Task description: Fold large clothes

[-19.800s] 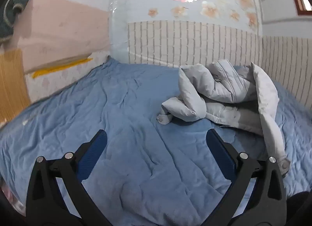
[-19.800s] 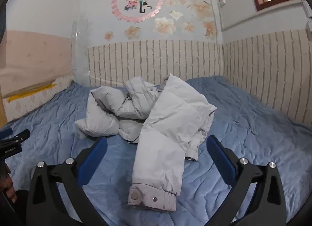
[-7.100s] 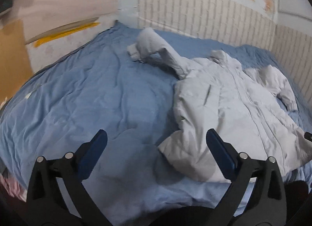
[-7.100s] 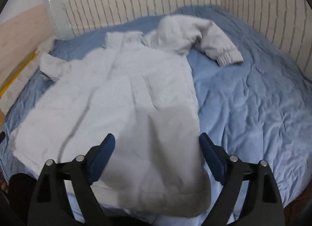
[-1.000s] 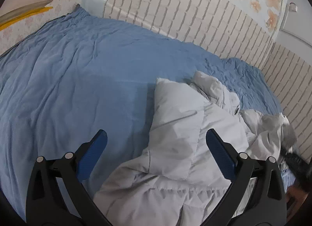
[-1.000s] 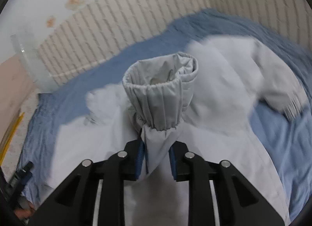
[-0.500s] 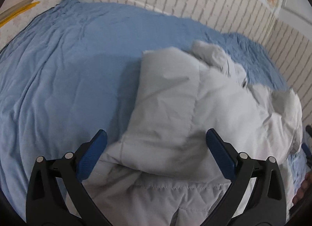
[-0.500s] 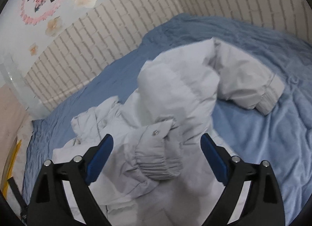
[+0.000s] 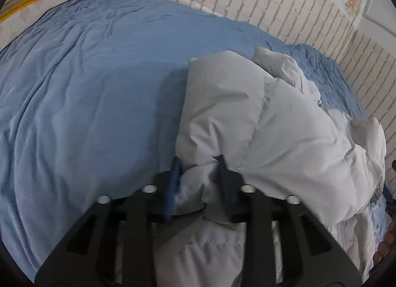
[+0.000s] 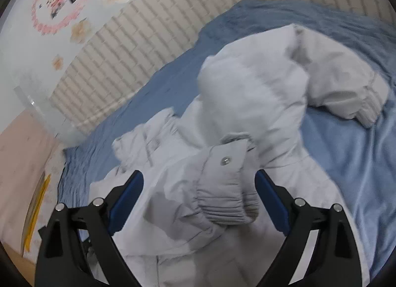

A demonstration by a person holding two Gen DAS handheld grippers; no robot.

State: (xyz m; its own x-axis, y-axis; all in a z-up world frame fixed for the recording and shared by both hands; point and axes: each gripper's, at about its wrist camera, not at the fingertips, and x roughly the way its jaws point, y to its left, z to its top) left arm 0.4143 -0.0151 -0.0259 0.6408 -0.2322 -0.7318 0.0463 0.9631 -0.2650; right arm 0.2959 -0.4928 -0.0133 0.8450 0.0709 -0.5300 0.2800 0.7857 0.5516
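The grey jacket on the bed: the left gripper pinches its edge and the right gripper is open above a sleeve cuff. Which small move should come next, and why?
Probably the left gripper, whose jaws have just closed on a bunch of the jacket, should lift that edge and carry it over toward the middle. The right gripper stands open, the cuff lies loose on the jacket, and the left side is not yet folded in.

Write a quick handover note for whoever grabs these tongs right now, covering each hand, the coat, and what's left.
Left tongs: jaws have just closed, pinching a fold of the grey coat at its left edge.
Right tongs: jaws have just opened wide; the sleeve cuff lies loose between them, dropped across the coat body.
Coat lies on the blue bed cover, bunched up, other sleeve sticking out to the right.
Done: one sleeve brought in.
Left: probably the other sleeve, then fold the body over.
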